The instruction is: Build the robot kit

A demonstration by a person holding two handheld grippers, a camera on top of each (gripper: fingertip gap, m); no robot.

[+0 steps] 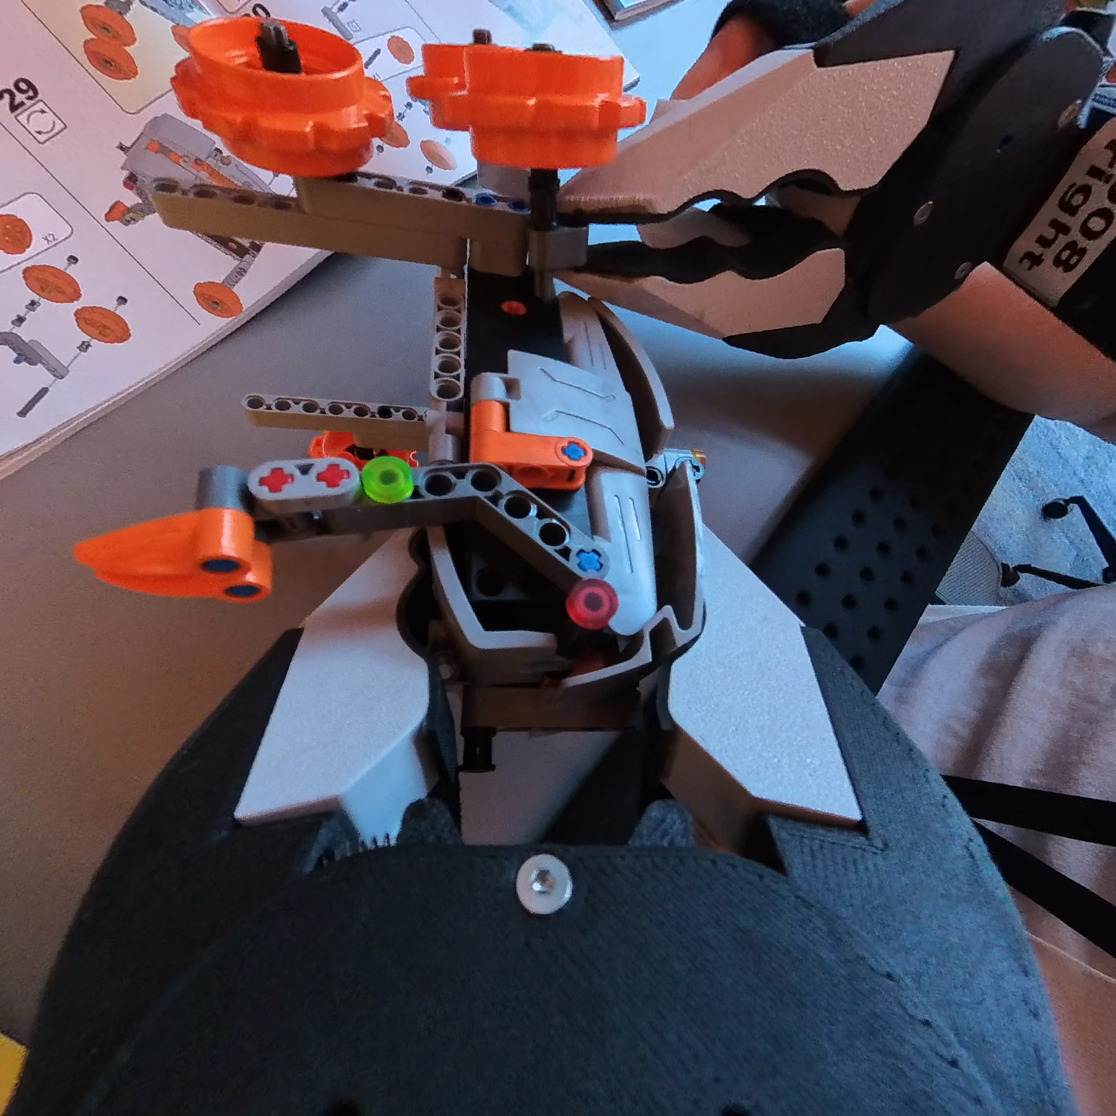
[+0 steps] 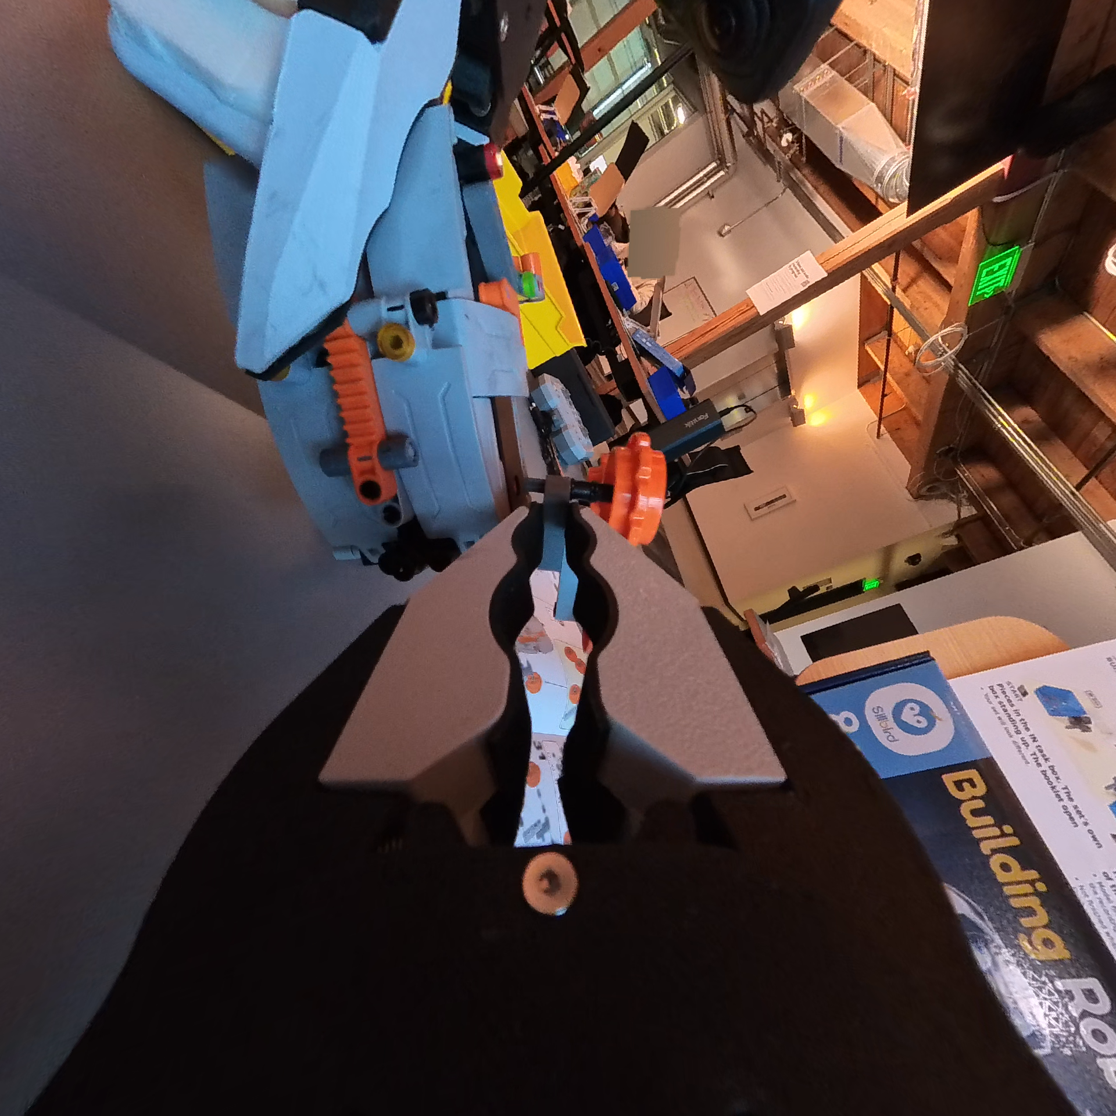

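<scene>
Left hand-held gripper [image 1: 543,610]: I'm clamping the nose end of the grey-and-orange brick model [image 1: 561,459], jaws closed onto its body, holding it up off the table [image 1: 181,634].
Right hand-held gripper [image 2: 552,525]: I'm pinching a small grey connector piece [image 2: 558,543] w/ the tips, jaws nearly together; piece is sitting on a black axle [image 2: 580,489] at the model's far end.
Orange wheels [image 1: 543,102]: two toothed ones are sticking up on axles at the far beam; the one nearest the connector is just beside my right tips.
Where the model is: in the air btwn both grippers, above the instruction booklet [image 1: 90,241] lying open on the table.
Risk, slip: I'm judging the connector grip as thin; only the tips are biting, so a twist could pop it out.
Risk, breakup: pushing along the axle w/o enough counter-hold from the left could be shoving the beam or wheel off its pins.
Risk, bump: the green round stud [image 1: 388,478], red round stud [image 1: 592,602] and orange fin [image 1: 175,552] are sticking out and could get knocked.
Writing: booklet is showing step numbers and part counts; right gripper is wearing a white sticker [image 1: 1069,217] w/ print; a blue-and-black box [image 2: 966,845] w/ a logo and yellow lettering is lying nearby; a green lit sign [image 2: 996,275] is hanging in the room. Not copying any of it.
</scene>
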